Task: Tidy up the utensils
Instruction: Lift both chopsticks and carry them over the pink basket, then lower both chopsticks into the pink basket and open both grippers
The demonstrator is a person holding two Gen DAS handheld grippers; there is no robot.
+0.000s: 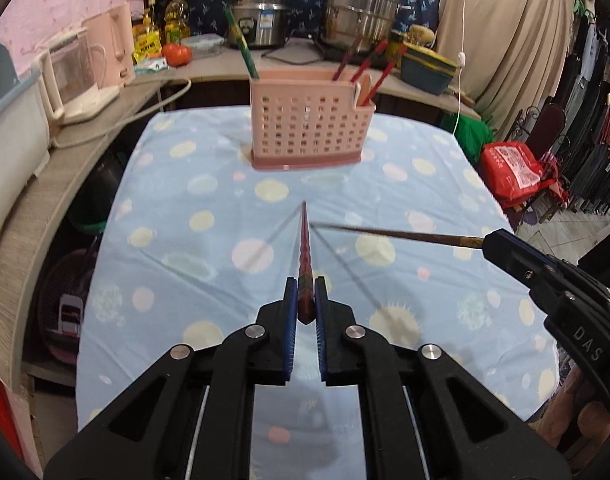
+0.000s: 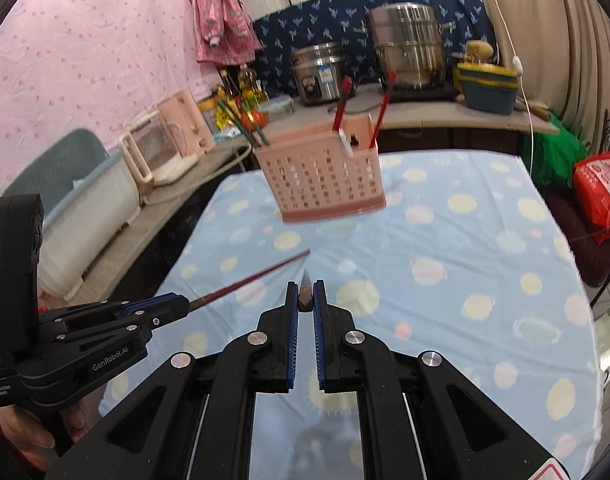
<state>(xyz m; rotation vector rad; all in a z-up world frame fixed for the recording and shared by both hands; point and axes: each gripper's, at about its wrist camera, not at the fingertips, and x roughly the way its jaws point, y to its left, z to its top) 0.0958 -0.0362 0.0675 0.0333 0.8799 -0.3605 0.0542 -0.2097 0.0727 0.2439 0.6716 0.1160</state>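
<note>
A dark red, tapered chopstick is clamped between the narrow blue pads of the left gripper, its long axis running straight ahead along the fingers, thin tip forward and raised off the cloth. A second dark chopstick is pinched in the same way by the right gripper, seen almost end-on in its own view (in the left view it is seen angled inward, its tip close beside the first one's). The pink perforated plastic utensil caddy is set well ahead of both grippers on the blue spotted tablecloth, with red chopsticks already held in its small right compartment. Neither hand is judged clearly nearer. For insertion, each stick must be tipped upright.
</note>
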